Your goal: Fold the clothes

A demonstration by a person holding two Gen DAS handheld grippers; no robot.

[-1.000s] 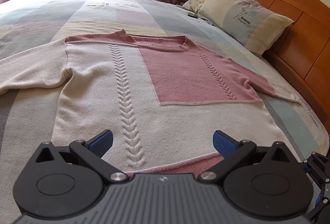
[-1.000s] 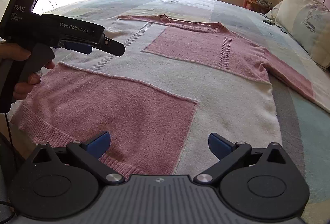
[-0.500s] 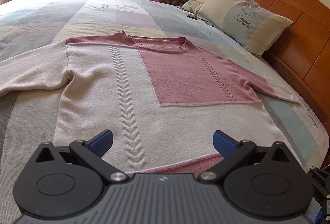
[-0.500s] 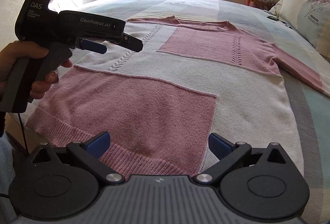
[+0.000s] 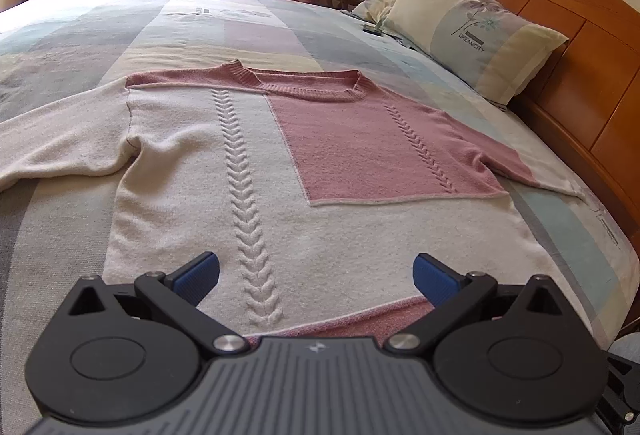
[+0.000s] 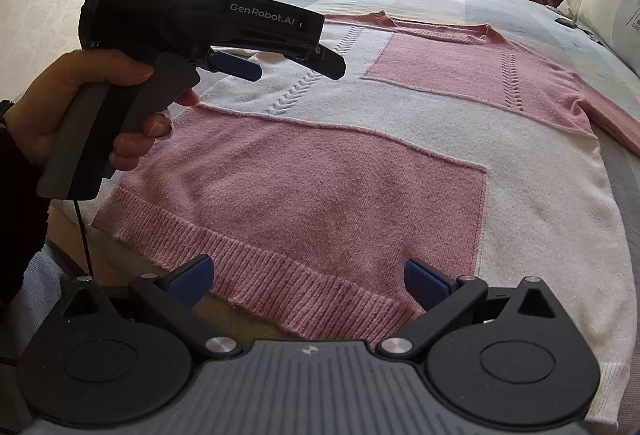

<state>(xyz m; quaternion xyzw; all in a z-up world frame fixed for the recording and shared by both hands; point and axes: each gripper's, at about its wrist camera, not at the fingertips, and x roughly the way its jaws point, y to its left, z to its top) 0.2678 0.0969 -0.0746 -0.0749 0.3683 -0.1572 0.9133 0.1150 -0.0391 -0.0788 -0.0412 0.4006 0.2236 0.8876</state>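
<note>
- Right gripper (image 6: 306,277), jaws spread and empty, has dropped to the ribbed hem at frame bottom over the last second.
- Left gripper (image 5: 316,275), likewise wide and empty, holds low centre over the cream panel.
- Sweater (image 5: 320,171) lies flat on the bed (image 5: 200,23), sleeves out; a hem grasp looks likely.

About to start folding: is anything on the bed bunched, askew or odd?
Nothing stands out. The sweater lies flat, front up, sleeves spread, its hem at the bed's near edge. Both grippers are open and hold nothing.
</note>
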